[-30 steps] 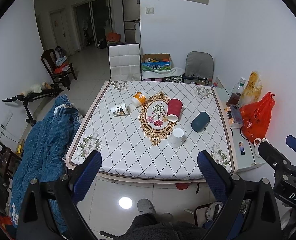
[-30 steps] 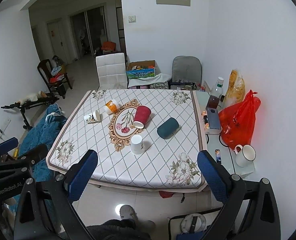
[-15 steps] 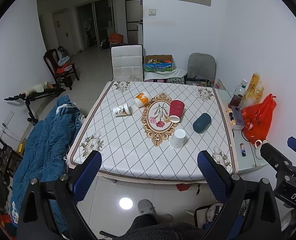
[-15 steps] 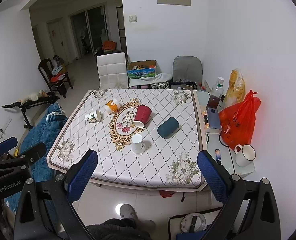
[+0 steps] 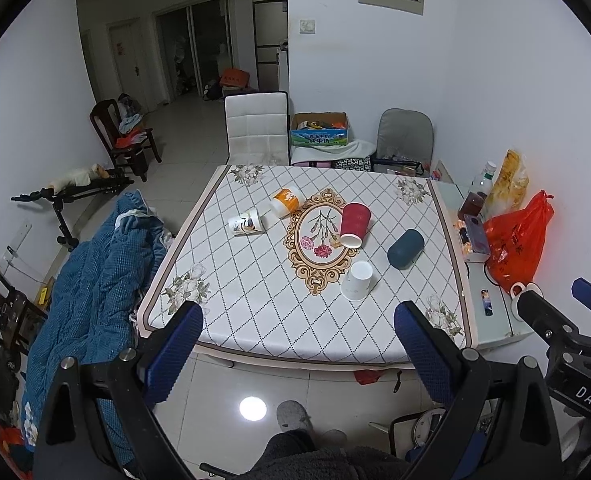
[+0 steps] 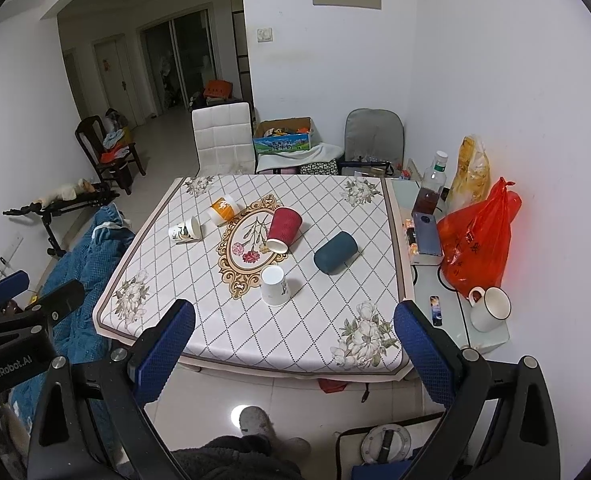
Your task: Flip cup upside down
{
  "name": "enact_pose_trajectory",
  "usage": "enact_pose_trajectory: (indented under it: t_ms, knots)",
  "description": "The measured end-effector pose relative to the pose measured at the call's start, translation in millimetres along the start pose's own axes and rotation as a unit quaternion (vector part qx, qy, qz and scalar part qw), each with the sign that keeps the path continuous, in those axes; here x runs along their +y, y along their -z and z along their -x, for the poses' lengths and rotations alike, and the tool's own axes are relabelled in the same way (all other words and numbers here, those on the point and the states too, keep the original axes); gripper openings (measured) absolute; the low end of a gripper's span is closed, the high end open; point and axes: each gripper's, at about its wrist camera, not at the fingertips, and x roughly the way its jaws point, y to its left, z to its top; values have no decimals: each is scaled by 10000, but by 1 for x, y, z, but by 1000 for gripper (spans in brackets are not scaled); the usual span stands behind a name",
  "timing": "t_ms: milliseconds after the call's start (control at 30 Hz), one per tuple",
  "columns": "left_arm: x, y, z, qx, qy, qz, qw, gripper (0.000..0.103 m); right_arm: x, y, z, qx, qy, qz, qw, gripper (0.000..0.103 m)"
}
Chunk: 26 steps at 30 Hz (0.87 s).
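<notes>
White walls and pale floor tiles surround a quilt-patterned table point(image 6: 255, 336). Both the left gripper point(image 5: 295, 344) and right gripper point(image 6: 293, 340) hang spread wide and empty, short of its near edge. Just ahead, a white cup point(image 6: 274, 286) stands base-up. Beyond it a red cup point(image 6: 282, 229) and a teal cup point(image 6: 335, 256) lie on their sides, the red one's mouth toward the grippers. Farther left lie an orange cup point(image 6: 223, 209) and a printed cup point(image 6: 184, 230), also tipped over.

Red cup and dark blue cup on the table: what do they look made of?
Red cup: probably paper, matte, with fine ribs on the wall and a white inside at the mouth. Dark blue cup: smooth, matte, evenly coloured; plastic or coated paper, hard to tell.
</notes>
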Motion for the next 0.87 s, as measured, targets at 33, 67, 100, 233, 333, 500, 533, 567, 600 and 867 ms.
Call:
enact_pose_trajectory:
  t_ms: [33,67,100,233,333,500,533,567,600,867]
  knots:
    - [0,0,0,3,0,-2,10000,98,1,0,-1,5,-5,8,10000,101]
    - [0,-1,0,8,-4,-14,10000,98,0,0,-1,4,5,11,10000,101]
    - [0,0,0,6,-3,-13,10000,98,0,-1,-1,8,7,8,10000,101]
    - [-1,0,0,6,-2,-2,10000,98,0,-1,-2,18,-8,15,10000,101]
    - [-2,1,0,5,1,-4,10000,98,0,-1,-2,18,-9,17,10000,101]
    - [-2,1,0,1,6,-21,10000,98,1,-1,-2,27,-14,14,10000,101]
    - [-2,1,0,5,2,-12,10000,98,0,-1,-2,33,-10,7,10000,101]
    - [-2,1,0,10,10,-13,10000,98,0,0,-2,28,-8,17,10000,101]
    - [-2,1,0,12,10,-8,10000,98,0,1,-2,34,-7,15,10000,101]
    - [-3,5,4,-129,14,-29,9999,98,0,2,-5,16,-1,18,10000,101]
